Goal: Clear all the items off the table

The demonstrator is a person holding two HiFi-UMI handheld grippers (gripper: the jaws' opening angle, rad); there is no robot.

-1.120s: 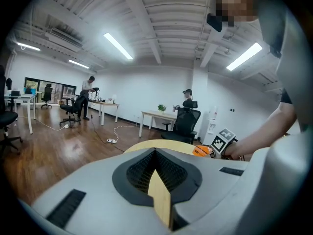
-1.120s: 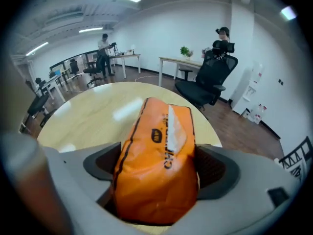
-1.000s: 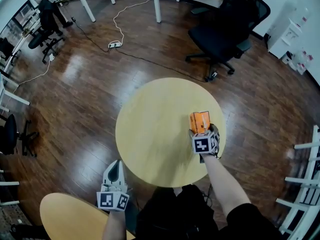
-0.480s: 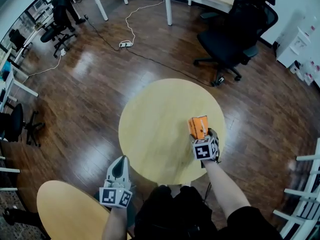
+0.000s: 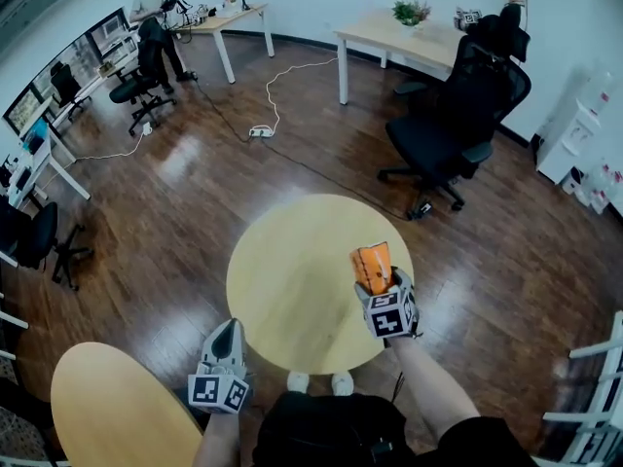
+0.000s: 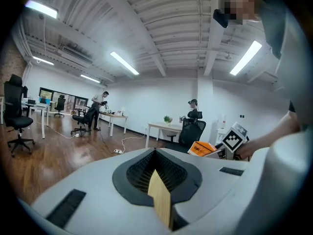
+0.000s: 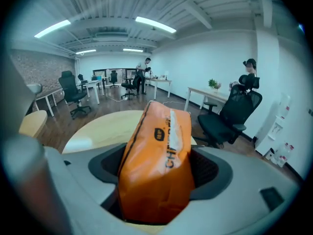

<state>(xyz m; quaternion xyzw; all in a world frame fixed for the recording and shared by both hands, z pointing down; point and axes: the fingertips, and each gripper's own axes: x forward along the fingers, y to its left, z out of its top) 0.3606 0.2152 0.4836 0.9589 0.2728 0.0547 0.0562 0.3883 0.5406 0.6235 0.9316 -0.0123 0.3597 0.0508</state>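
**Clearing the table:** the right gripper (image 5: 378,282) holds an orange packet (image 5: 371,264) over the right side of the round tabletop (image 5: 292,280). Its fingers have just been closing and now grasp the packet's lower end. The right gripper view shows black lettering along the packet, which the head view does not resolve. The left gripper (image 5: 226,331) hangs just off the tabletop's near left edge, its fingers (image 6: 159,199) clenched together on nothing. Its own view catches the packet side-on.
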